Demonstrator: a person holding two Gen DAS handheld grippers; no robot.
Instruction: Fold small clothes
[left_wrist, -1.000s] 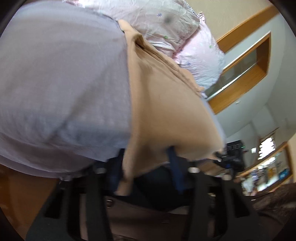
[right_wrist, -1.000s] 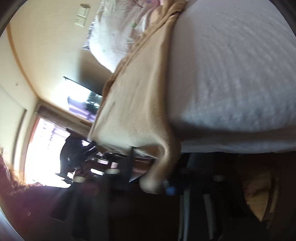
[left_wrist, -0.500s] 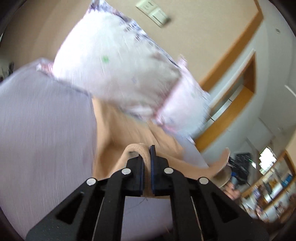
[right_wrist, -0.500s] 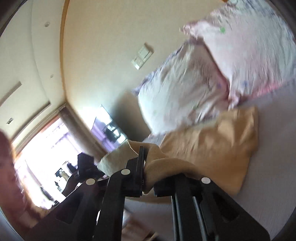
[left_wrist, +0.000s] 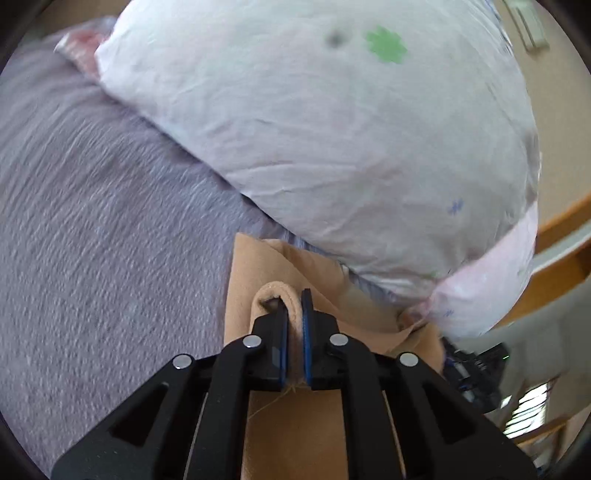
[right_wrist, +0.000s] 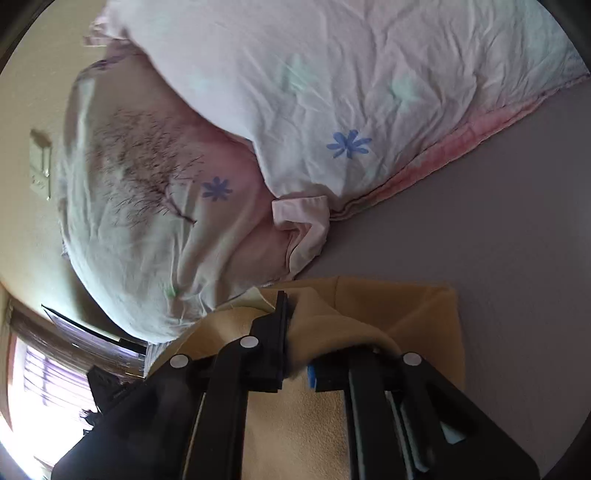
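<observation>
In the left wrist view our left gripper (left_wrist: 294, 325) is clamped on a fold of the tan cloth (left_wrist: 258, 273), which lies on the lilac sheet (left_wrist: 110, 229) just below the pillow (left_wrist: 332, 147). In the right wrist view our right gripper (right_wrist: 295, 343) pinches a bunched edge of the cloth (right_wrist: 417, 314); it lies on the sheet (right_wrist: 517, 221), touching the pillows (right_wrist: 332, 92).

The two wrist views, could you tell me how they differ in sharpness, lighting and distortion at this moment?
Left wrist: the pillow is smeared by motion blur, while the left gripper pinching the tan garment stays sharp. Right wrist: crisper, but the window is blown out and the edges are dark. Both bend heavily with the fisheye.
</observation>
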